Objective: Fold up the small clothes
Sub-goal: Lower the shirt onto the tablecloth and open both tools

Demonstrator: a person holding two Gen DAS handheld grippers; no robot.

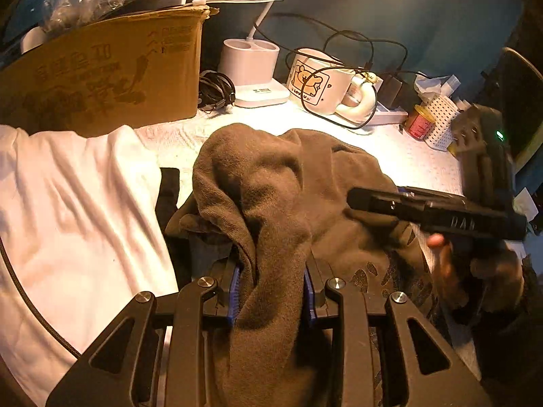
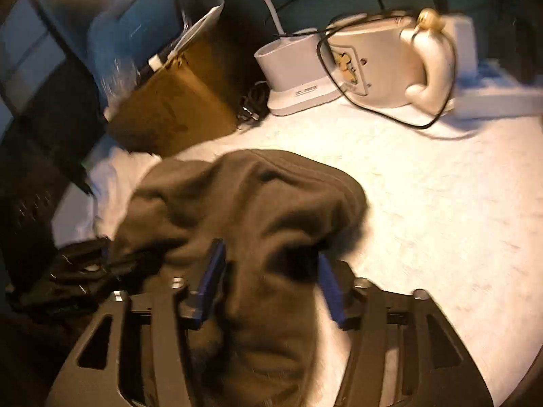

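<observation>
Brown garment [image 1: 271, 203] lies crumpled on the white-covered table [image 1: 417, 162], its long axis running toward the mug [image 1: 319, 81]; left gripper [image 1: 273, 291] pinches its near fold, right gripper [image 2: 271, 281] straddles it, released.

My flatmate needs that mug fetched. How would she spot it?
Start at the big cardboard box at the back. Right of it stands a white lamp base, then the mug. Only the mug has a cartoon bear and a black cable looped over it.
</observation>
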